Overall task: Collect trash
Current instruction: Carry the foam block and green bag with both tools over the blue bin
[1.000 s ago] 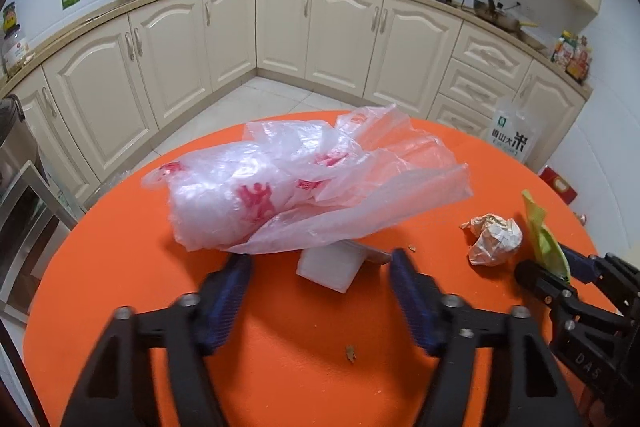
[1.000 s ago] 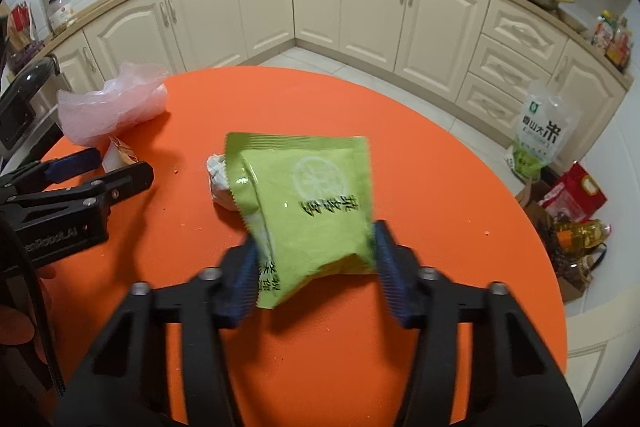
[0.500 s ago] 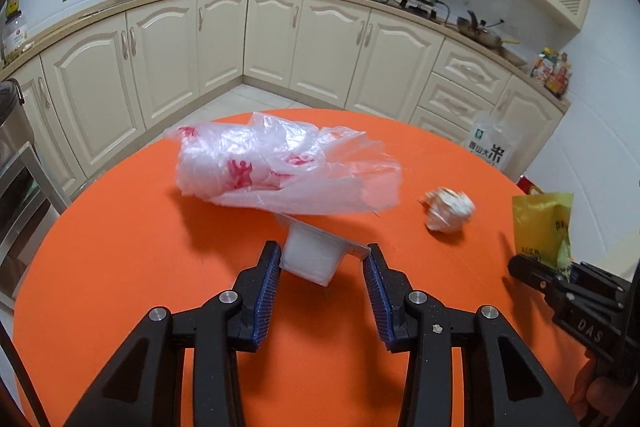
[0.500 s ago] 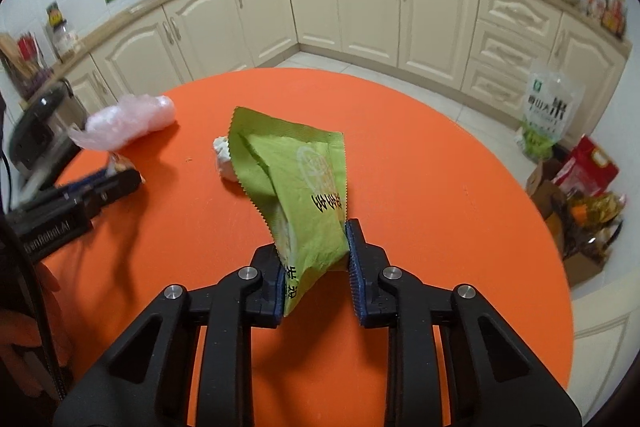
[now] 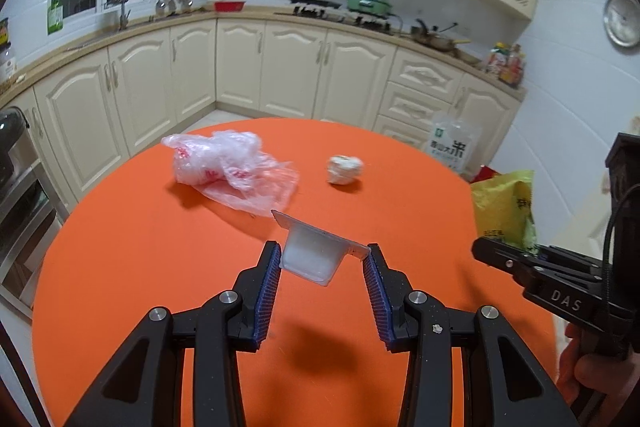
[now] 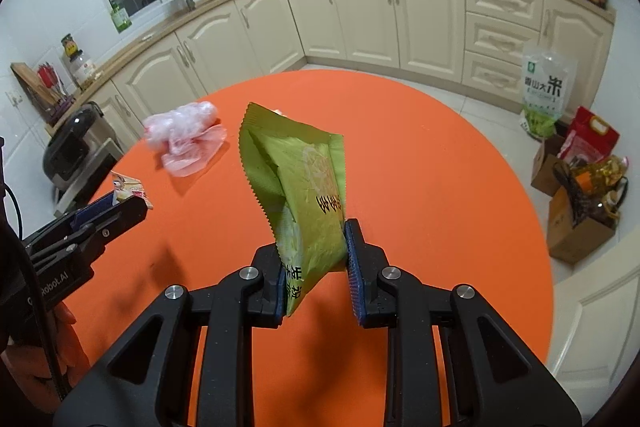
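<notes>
The left gripper pinches a small clear plastic cup by its sides, holding it above the orange worktop. Ahead and to the left of it, a crumpled clear plastic bag with red print lies on the worktop; ahead and slightly right sits a crumpled paper wad. The right gripper is clamped on a green snack packet with black Chinese characters, lifted off the worktop. In the left wrist view this gripper's body, at far right, reads "DAS"; in the right wrist view the left gripper's body, at far left, reads "Robot.AI". Far ahead and right of both, on the floor by the cabinets, stands a rice bag printed with "米".
</notes>
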### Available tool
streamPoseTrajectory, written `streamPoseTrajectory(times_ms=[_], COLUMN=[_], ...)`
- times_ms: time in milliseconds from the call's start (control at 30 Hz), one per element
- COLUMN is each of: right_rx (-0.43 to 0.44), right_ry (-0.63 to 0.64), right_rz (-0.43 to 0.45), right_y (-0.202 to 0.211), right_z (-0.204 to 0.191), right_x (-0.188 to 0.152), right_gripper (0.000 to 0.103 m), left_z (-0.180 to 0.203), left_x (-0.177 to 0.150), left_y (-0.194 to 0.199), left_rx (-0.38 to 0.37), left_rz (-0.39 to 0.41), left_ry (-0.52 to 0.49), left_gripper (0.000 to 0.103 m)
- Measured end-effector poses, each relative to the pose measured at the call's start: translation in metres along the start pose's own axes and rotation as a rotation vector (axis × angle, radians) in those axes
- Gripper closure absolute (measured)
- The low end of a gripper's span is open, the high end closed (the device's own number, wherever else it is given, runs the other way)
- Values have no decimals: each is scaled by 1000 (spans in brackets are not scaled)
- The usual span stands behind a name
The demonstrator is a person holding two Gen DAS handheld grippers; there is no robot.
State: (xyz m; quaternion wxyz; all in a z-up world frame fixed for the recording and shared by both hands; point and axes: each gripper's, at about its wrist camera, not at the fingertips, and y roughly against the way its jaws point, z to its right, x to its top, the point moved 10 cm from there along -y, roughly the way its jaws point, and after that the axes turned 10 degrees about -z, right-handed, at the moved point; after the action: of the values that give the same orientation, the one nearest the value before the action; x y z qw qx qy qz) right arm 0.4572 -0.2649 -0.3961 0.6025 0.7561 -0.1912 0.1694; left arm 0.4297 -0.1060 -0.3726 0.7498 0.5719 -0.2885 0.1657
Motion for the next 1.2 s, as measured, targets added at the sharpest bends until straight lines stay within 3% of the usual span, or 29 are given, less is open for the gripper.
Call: streamPoseTrajectory(times_ms=[400, 700, 733, 800, 1067, 1200], right_rx=[-48, -144, -154, -172, -239, -249], right_ry=[-31, -106, -118, -142, -259, -311], right_rz=[166, 275, 279, 287, 269, 247], right_y=[117, 203, 210, 219, 234, 230], right_z=[8, 55, 61, 76, 148, 181], right_x=[-44, -79, -83, -92, -133, -150], right_gripper=[80, 80, 80, 80, 80, 80], left_z=[89, 157, 164, 178, 207, 216], left_x=[-99, -166, -164, -178, -190, -178], left_y=[118, 176, 175, 184, 174, 160], left_rx=[-49, -156, -209, -243, -326, -358], left_rz=[100, 119, 111, 106, 50, 18], left_ry=[-127, -250, -279, -309, -399, -434], left_gripper=[65, 65, 65, 65, 65, 65])
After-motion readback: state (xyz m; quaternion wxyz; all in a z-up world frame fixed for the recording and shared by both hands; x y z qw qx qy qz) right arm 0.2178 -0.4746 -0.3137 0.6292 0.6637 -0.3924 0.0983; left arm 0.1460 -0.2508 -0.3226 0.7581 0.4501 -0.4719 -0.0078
